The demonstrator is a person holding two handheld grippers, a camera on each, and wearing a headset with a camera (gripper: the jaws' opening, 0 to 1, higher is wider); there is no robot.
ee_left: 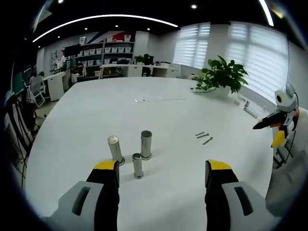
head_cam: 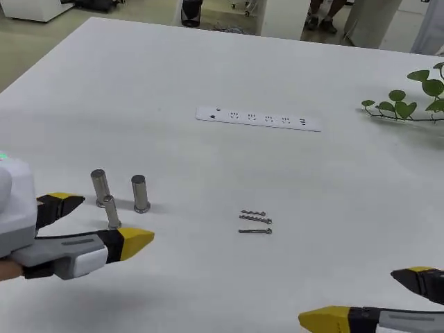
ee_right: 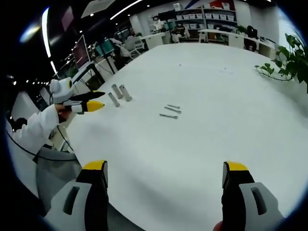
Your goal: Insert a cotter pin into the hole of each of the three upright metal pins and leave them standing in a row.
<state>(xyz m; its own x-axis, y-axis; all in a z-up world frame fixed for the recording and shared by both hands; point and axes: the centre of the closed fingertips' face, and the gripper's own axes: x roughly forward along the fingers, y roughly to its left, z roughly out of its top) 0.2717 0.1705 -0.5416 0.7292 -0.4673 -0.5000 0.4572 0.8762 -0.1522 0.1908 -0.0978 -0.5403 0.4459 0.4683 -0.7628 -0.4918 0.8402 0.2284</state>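
**Status.** The left gripper and the right gripper both have their jaws spread wide, with nothing between them. Three metal pins stand upright on the white table in a loose triangle rather than a row, with the shortest pin in front. Three cotter pins lie flat and side by side, well apart from the metal pins at their 3 o'clock. A power strip lies at 12 o'clock of the cotter pins. No cotter pin is fitted yet.

**Step in hand (judged).** Pick up the first cotter pin and steady a metal pin.

**Procedure.**
1. Bring the right gripper to the nearest cotter pin, which lies at its 11 o'clock in the right gripper view.
2. Grip the cotter pin by its looped end and leave the legs free for entry.
3. Close the left gripper low on one metal pin. The shortest pin stands closest, at 11 o'clock ahead of the jaws in the left gripper view.
4. The holes are too small to make out. Turn the metal pin until its hole faces 3 o'clock.

**Caution.** The metal pins stand close together, so a wide jaw may topple a neighbouring pin.
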